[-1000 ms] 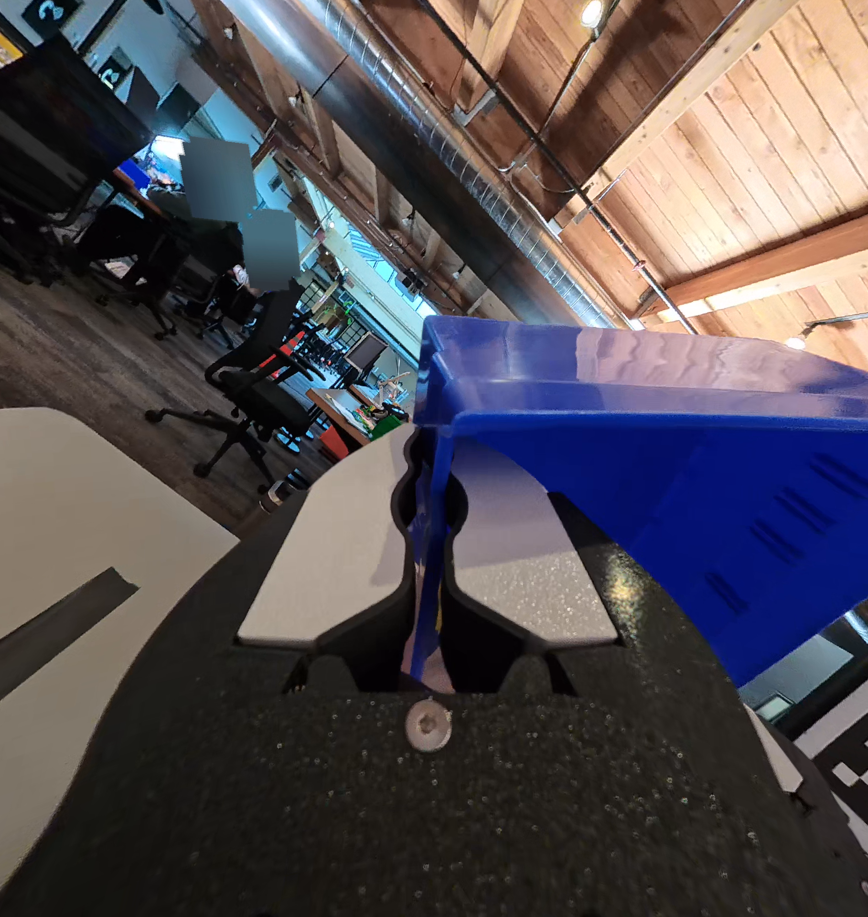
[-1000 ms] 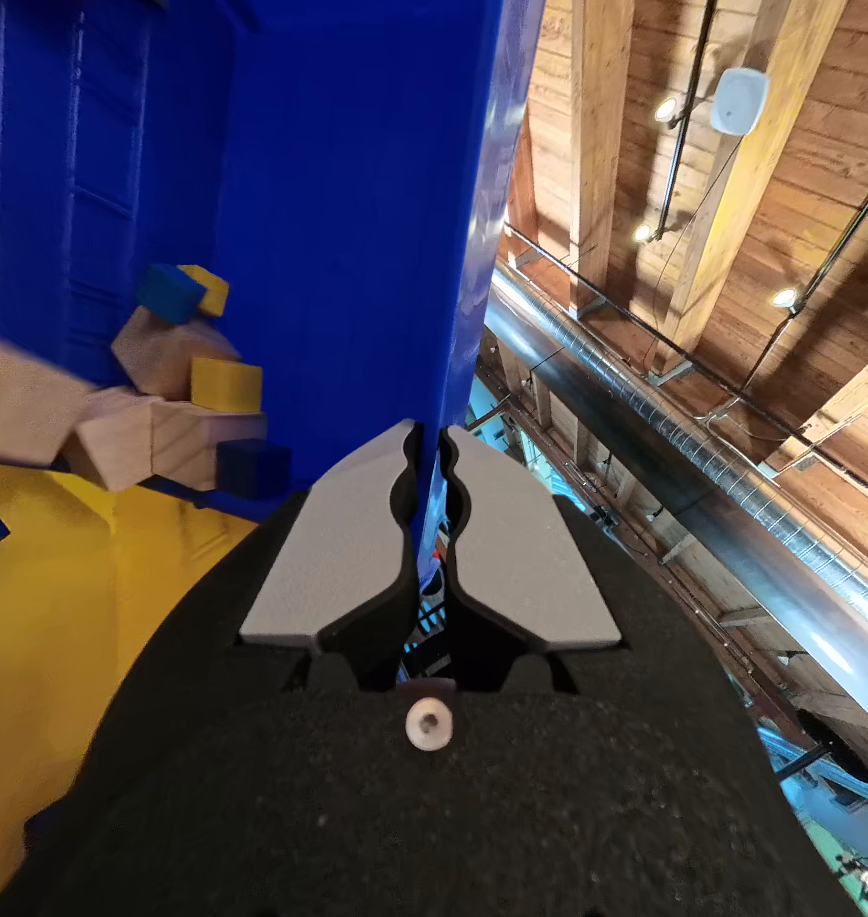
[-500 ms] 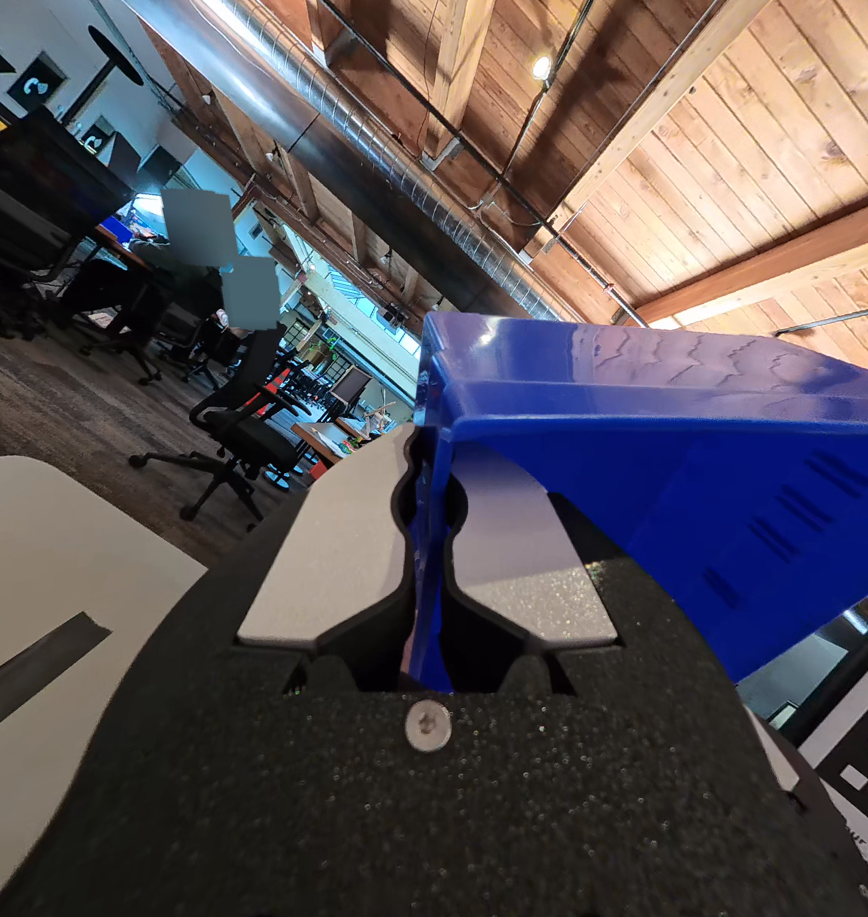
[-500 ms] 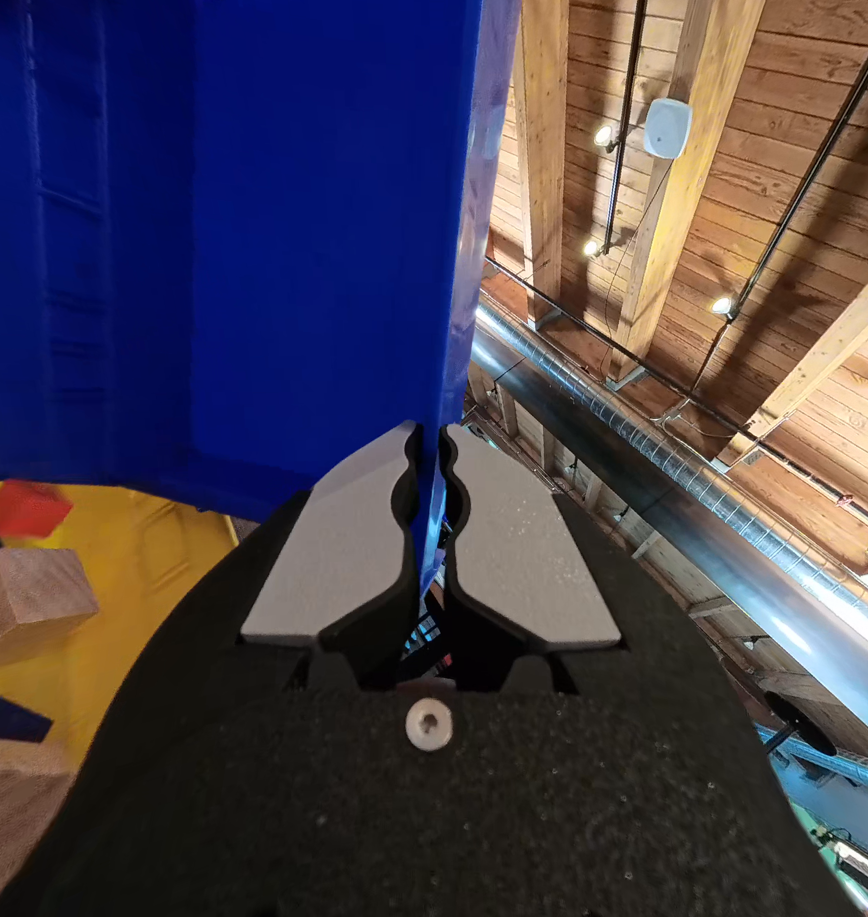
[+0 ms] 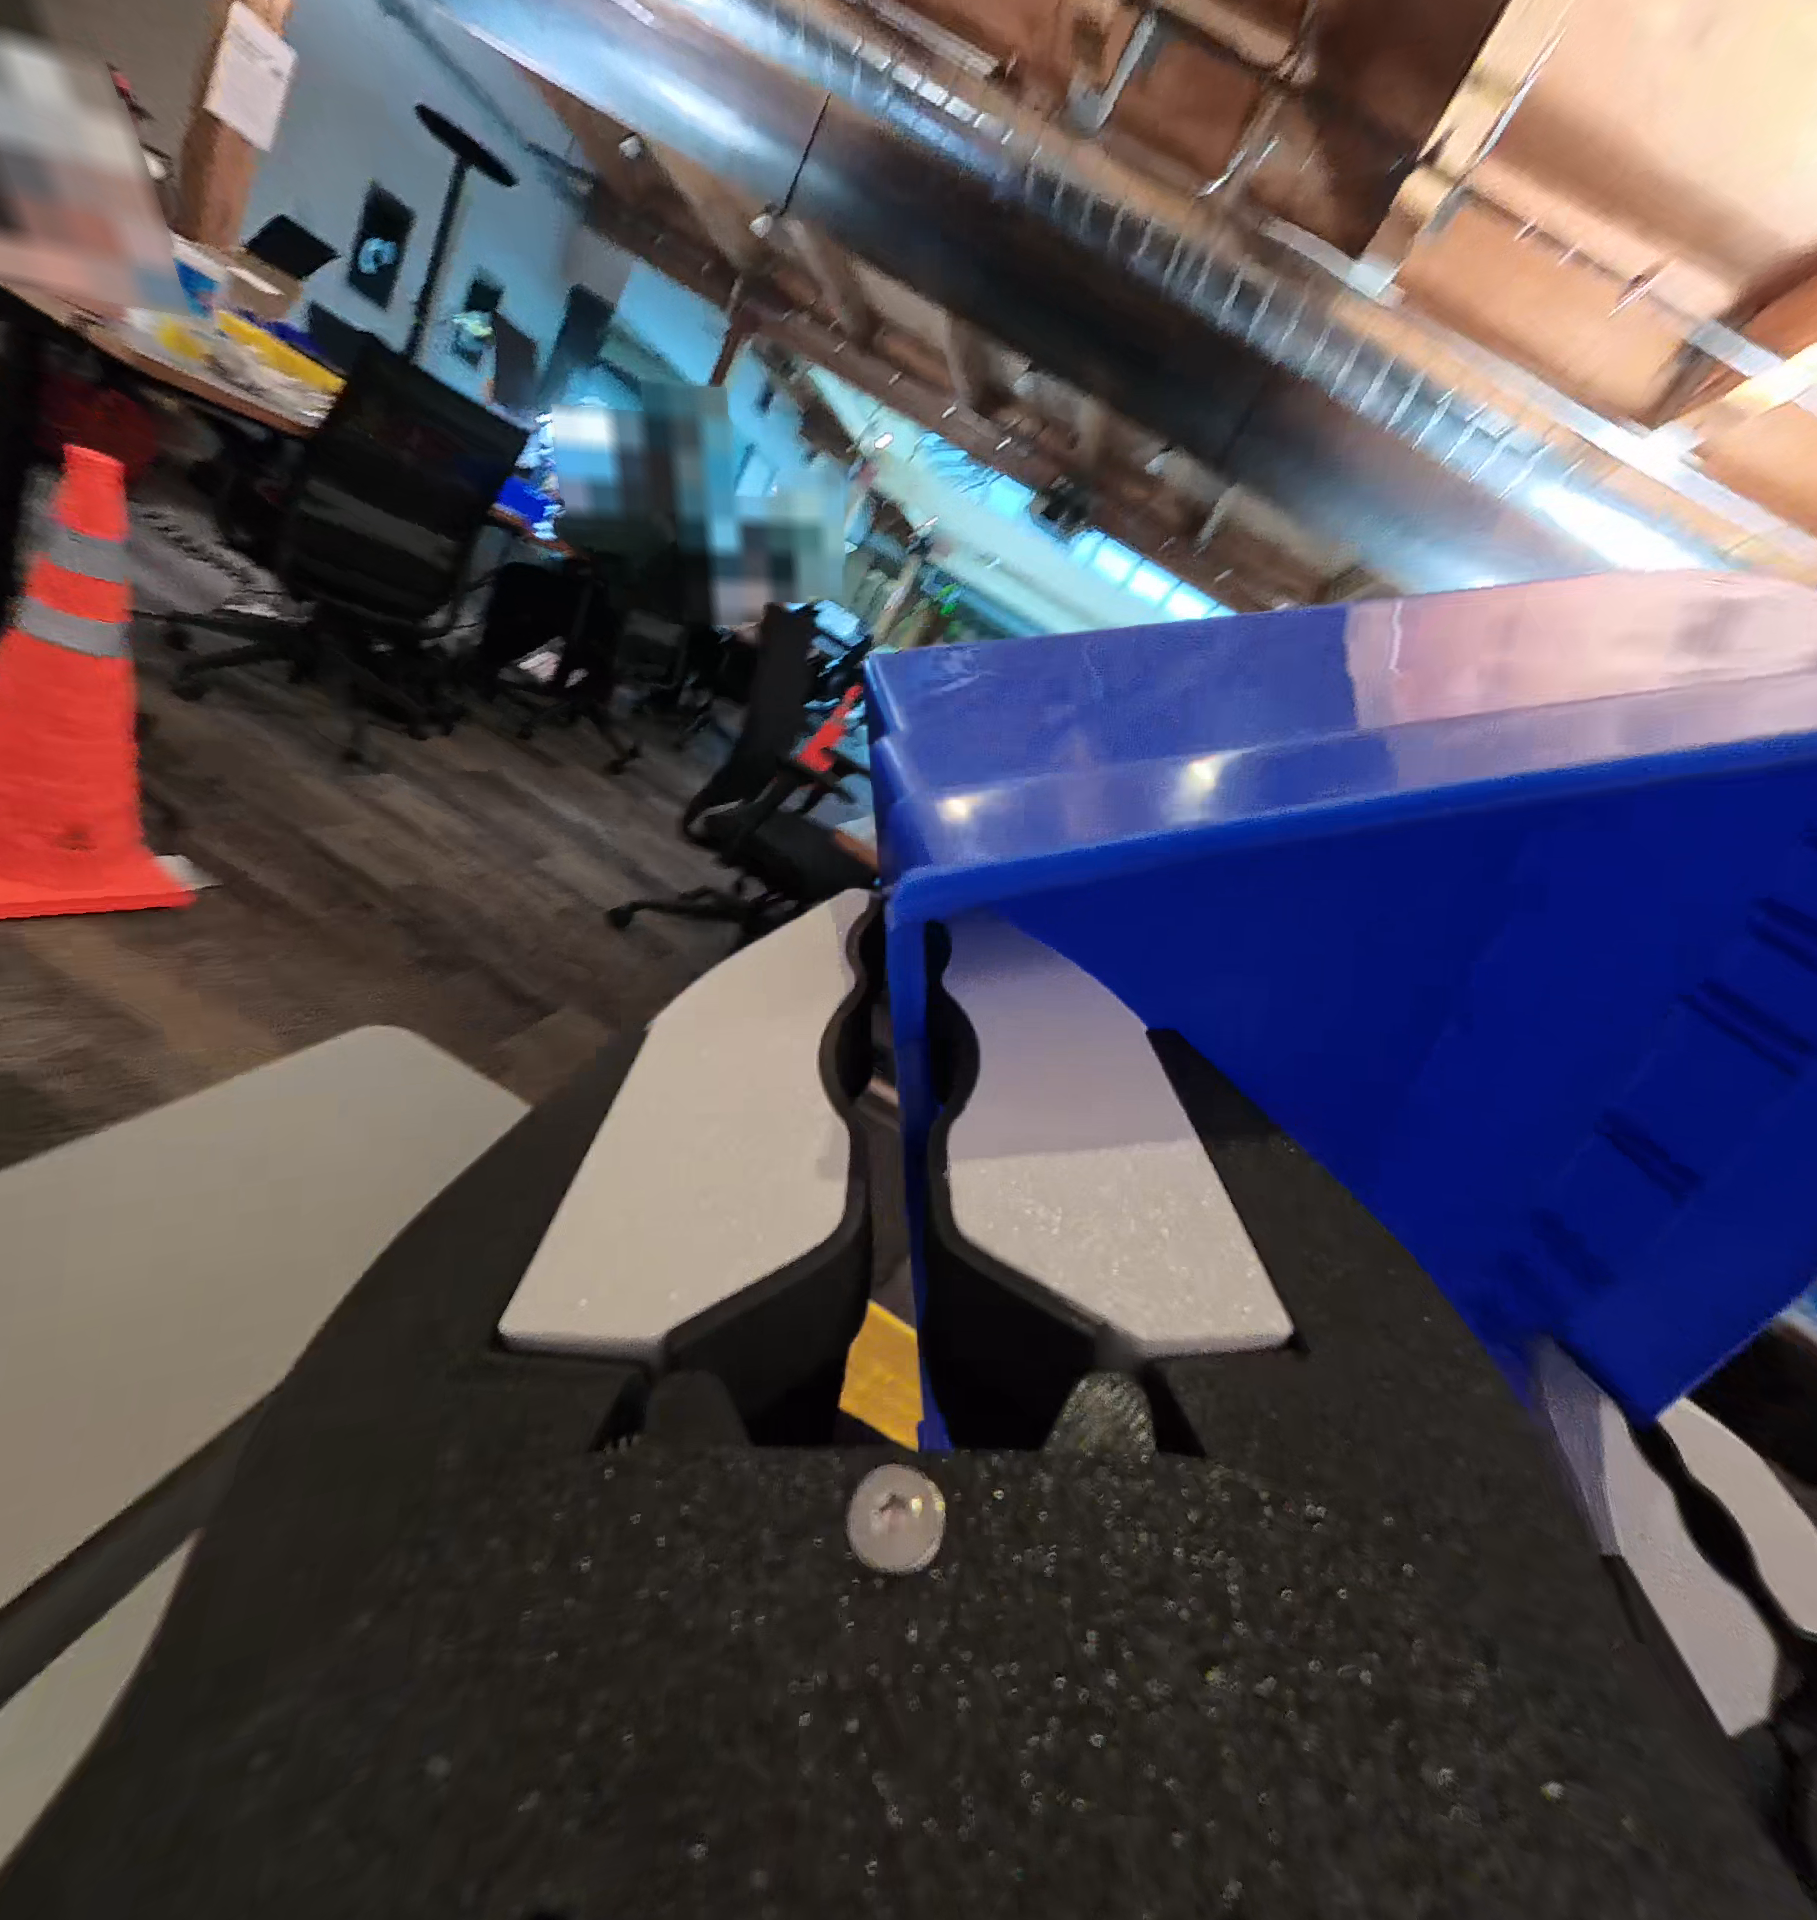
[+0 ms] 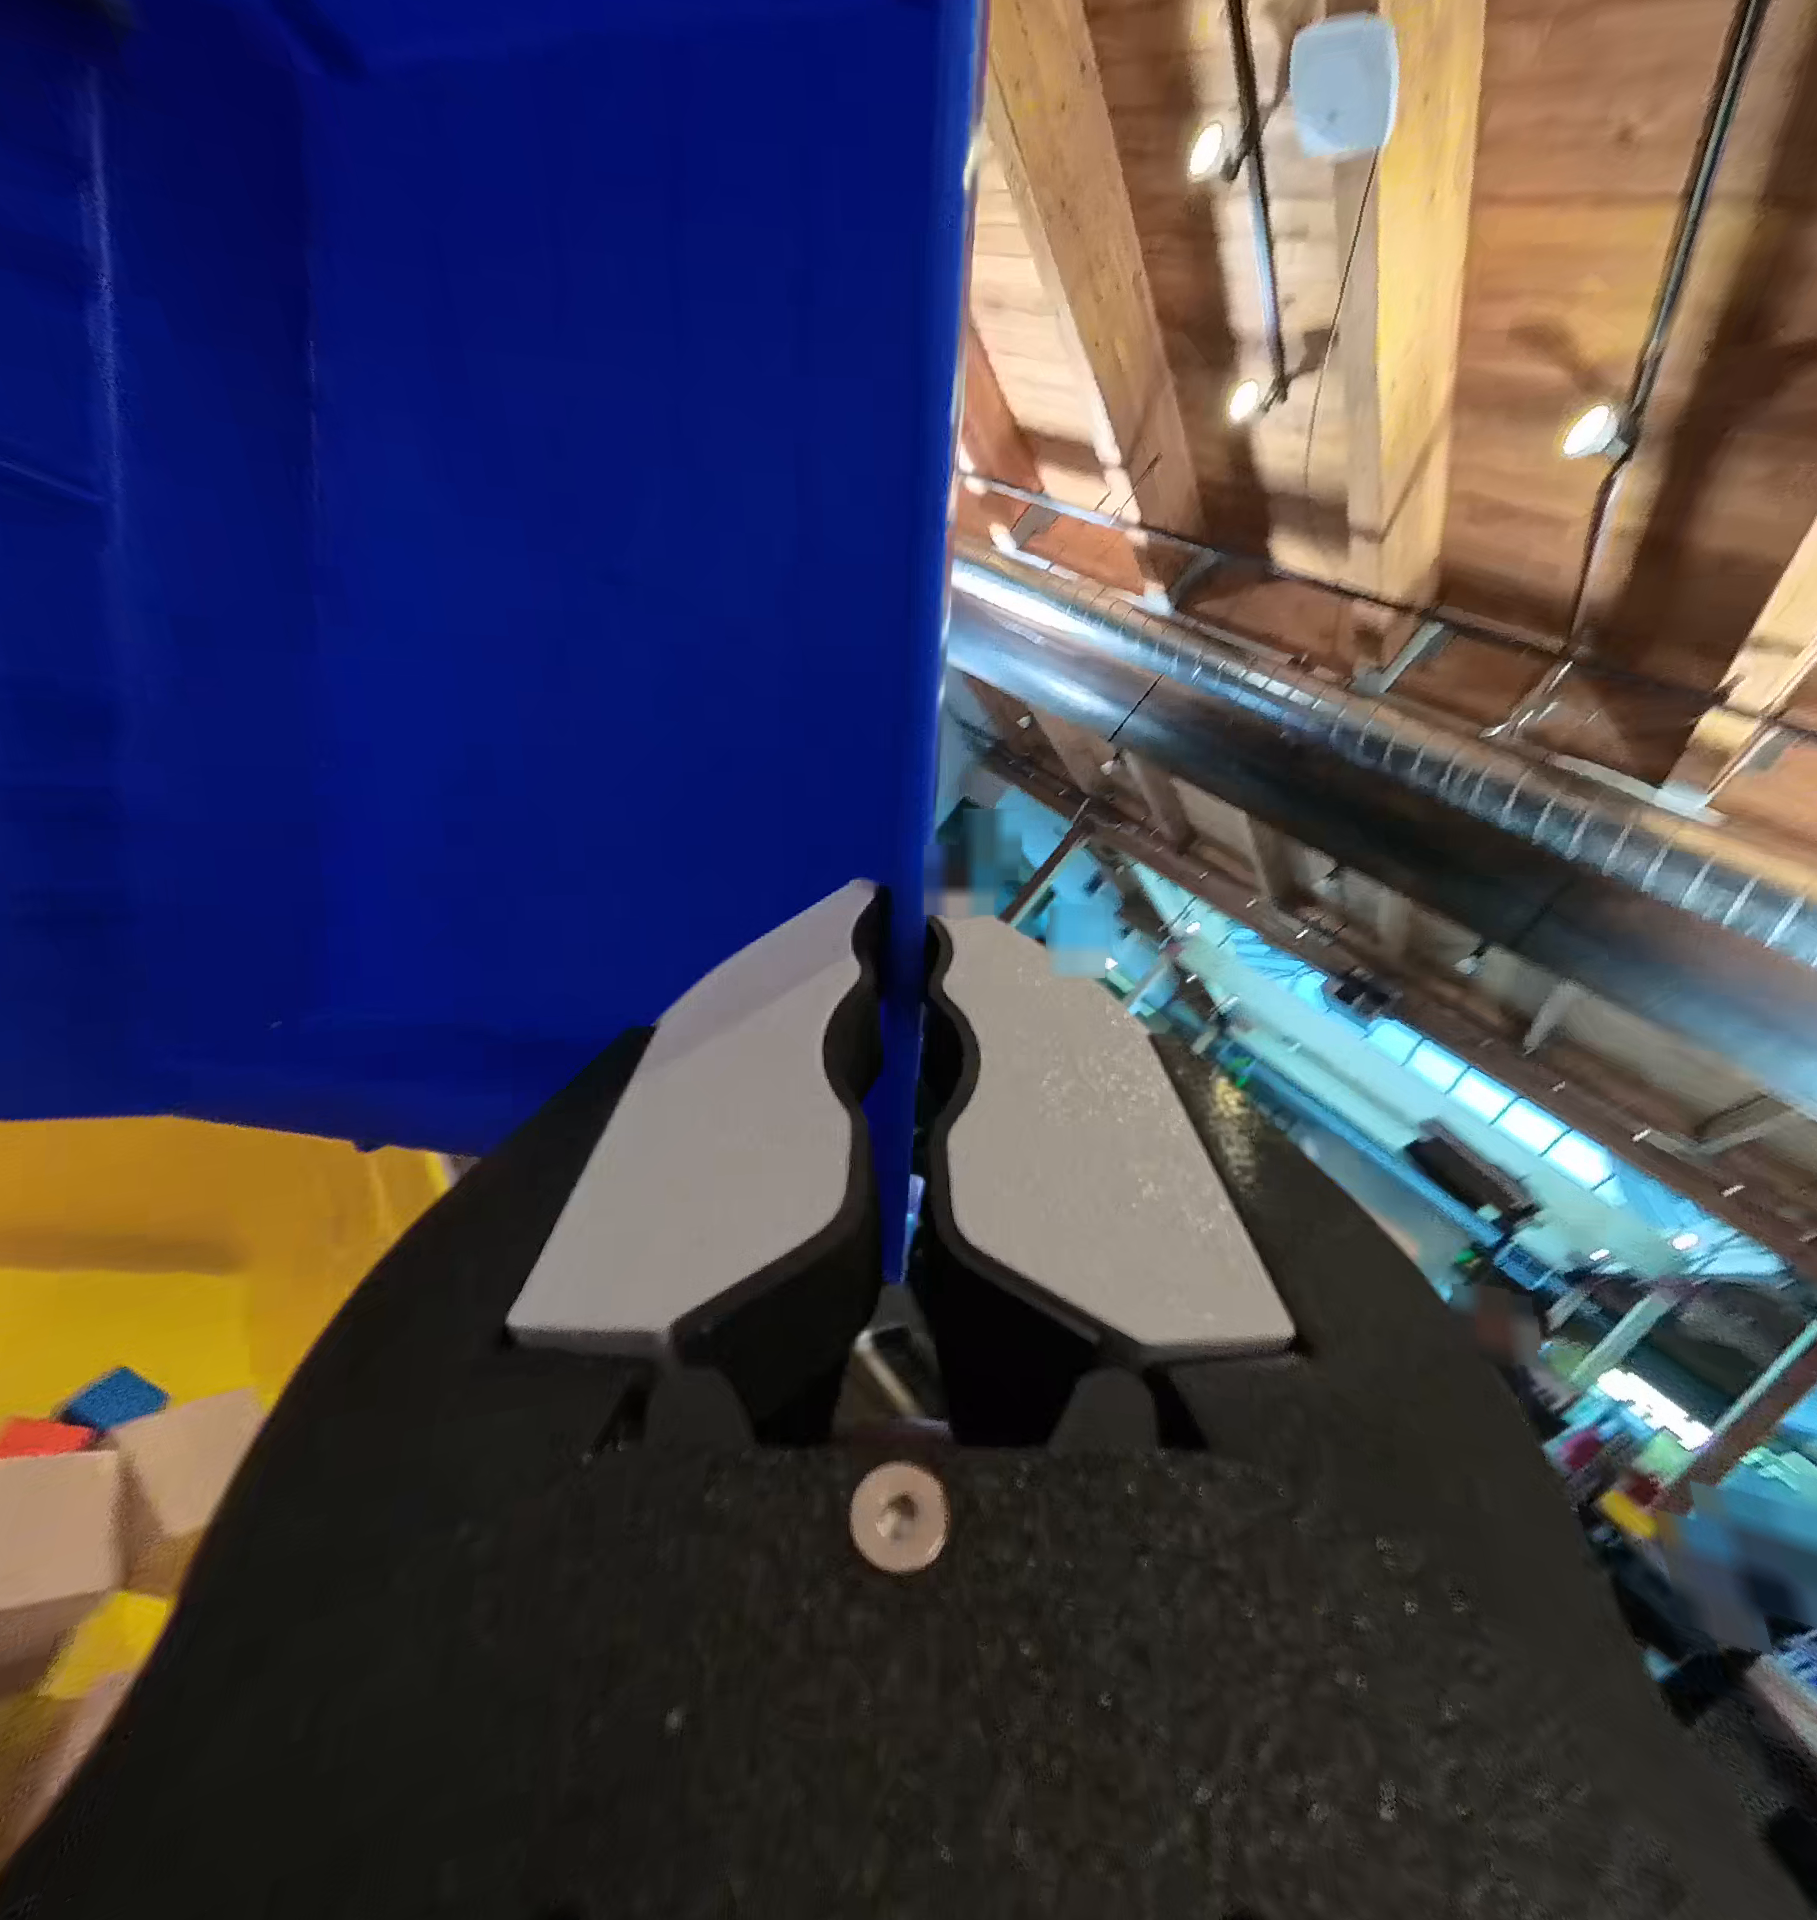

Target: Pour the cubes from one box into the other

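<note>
Above the yellow box (image 6: pixel 156 1226) of wooden cubes (image 6: pixel 31 1538), both jaws pinch the glossy blue box (image 6: pixel 468 520) walls.

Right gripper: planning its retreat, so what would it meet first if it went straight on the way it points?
The right gripper is already shut on the blue box wall; that wall fills its line.

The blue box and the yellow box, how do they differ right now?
The blue box is lifted and tipped, clamped on its walls by both the left gripper and the right gripper; the yellow box sits below, ungripped. No cubes show in the blue box's visible part; the yellow box holds the cubes. Both look like glossy plastic.
</note>
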`<action>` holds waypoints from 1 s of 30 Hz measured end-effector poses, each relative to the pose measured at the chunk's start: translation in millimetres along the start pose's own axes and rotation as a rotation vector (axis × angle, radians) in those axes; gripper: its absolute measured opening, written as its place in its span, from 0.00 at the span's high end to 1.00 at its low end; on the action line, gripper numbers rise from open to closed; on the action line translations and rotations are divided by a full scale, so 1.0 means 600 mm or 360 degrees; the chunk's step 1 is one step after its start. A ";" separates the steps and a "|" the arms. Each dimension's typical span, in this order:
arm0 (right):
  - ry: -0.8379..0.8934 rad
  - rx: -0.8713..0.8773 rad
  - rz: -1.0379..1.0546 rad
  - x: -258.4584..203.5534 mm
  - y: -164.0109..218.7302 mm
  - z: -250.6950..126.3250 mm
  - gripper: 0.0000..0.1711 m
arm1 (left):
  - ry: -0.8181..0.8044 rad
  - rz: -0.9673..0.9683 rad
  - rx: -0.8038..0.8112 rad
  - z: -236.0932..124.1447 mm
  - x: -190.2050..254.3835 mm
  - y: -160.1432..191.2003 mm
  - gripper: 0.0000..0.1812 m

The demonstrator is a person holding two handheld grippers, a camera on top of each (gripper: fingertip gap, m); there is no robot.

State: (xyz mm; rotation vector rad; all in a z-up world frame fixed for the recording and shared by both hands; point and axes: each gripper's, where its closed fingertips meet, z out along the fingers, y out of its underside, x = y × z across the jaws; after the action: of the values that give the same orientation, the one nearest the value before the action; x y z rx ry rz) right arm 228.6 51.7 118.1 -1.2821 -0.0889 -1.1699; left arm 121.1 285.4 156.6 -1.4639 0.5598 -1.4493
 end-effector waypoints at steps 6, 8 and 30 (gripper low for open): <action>-0.0326 -0.0091 0.0466 -0.026 -0.100 -0.021 0.98 | -0.0571 0.0283 -0.0231 -0.134 0.058 -0.125 0.97; -0.0502 -0.0119 0.0630 -0.052 -0.142 -0.044 0.98 | -0.0805 0.0358 -0.0339 -0.209 0.066 -0.155 0.97; -0.2194 -0.0972 0.0754 -0.606 -0.434 -0.565 0.97 | -0.2112 -0.0161 -0.1288 -1.038 -0.216 -0.060 0.97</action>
State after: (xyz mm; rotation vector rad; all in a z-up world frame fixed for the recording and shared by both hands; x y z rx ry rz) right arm -305.3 59.1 -54.9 -2.2944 -0.4239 0.2908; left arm -496.7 220.0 15.9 -2.6624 0.1770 -0.0052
